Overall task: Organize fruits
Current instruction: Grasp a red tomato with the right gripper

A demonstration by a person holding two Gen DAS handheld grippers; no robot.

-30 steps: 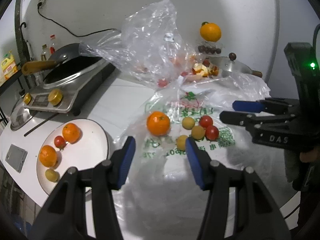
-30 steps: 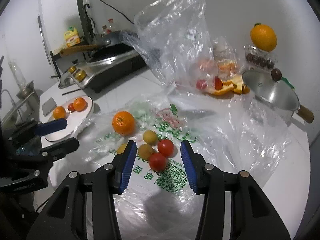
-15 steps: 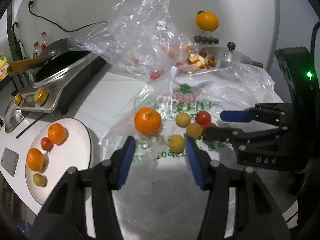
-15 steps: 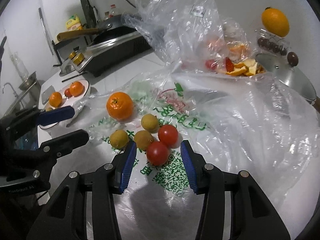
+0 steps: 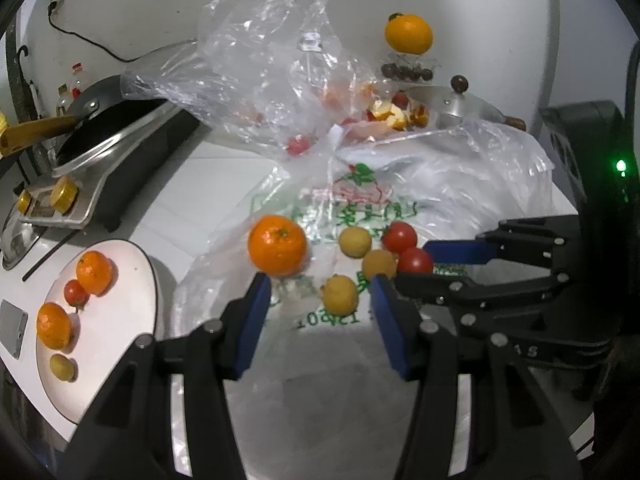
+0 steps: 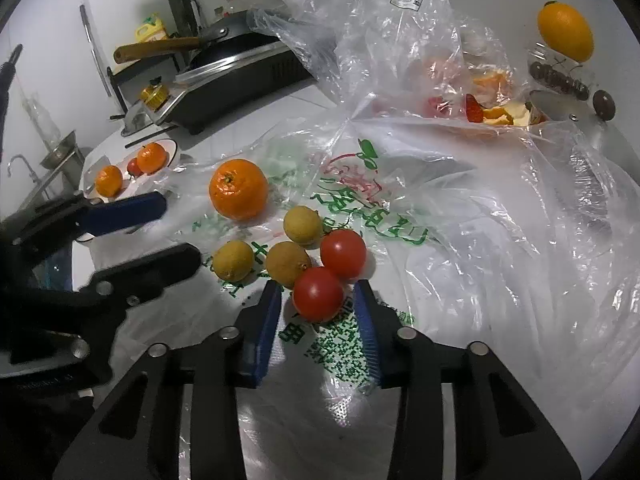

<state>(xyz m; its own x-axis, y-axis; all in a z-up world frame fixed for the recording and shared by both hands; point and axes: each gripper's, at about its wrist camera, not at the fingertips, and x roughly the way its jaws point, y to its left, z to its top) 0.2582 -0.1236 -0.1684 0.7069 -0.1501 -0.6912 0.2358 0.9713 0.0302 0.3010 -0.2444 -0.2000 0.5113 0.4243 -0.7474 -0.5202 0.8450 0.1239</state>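
With the right gripper [image 6: 318, 300] closing around the near tomato [image 6: 318, 293], it could be squeezed sideways off the slick plastic bag [image 6: 440, 240]; the left gripper [image 5: 320, 300] is held half-open, empty

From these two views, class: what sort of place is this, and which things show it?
Most likely a home kitchen counter: a wok on a countertop cooker, a sink tap at the far left, and a lidded steel pot by the wall.
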